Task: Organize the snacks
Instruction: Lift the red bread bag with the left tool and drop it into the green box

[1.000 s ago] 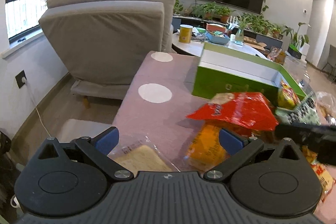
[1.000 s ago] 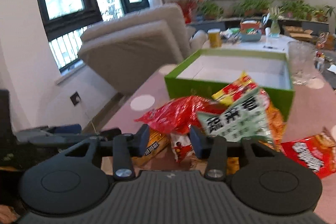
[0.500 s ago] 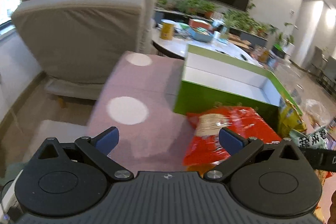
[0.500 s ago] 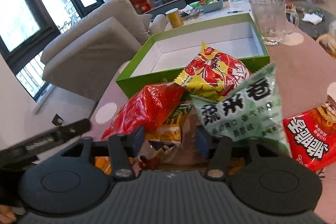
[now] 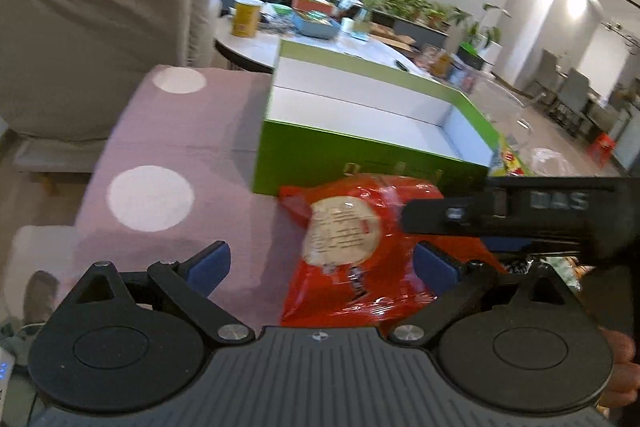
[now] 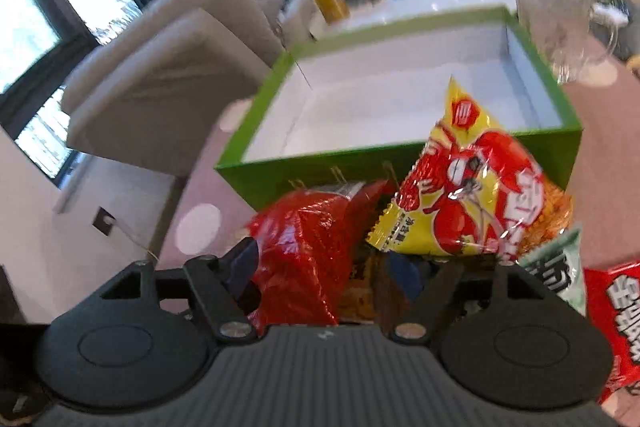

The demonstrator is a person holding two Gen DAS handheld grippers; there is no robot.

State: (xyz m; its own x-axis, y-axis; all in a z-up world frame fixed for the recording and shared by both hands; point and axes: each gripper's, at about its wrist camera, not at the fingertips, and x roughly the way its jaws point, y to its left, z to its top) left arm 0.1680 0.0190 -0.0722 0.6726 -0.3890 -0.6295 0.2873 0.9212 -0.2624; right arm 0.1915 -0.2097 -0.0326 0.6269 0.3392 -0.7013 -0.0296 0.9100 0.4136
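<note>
A pile of snack bags lies in front of an open green box [image 5: 360, 155] [image 6: 280, 175] with a bare white inside. A red bag [image 5: 360, 247] [image 6: 304, 247] sits nearest the box's left corner. My left gripper [image 5: 322, 265] stands wide over it, jaws closing; the bag lies between them, beside the right pad and apart from the left one. My right gripper [image 6: 324, 267], seen as a black bar [image 5: 500, 211] in the left wrist view, is open over the same bag's other side. A yellow-red bag [image 6: 472, 195] leans on the box's front wall.
A green-white bag [image 6: 560, 267] and another red bag [image 6: 616, 307] lie at the right. A glass mug [image 6: 560, 27] stands beside the box's far right corner. The pink dotted tablecloth [image 5: 180, 147] stretches left of the box, with a beige armchair [image 5: 100, 27] and a cluttered round table [image 5: 256, 47] behind.
Both grippers have come closer to the pile and tipped down. The red bag now lies between the left jaws. The right jaws stand a little wider than before.
</note>
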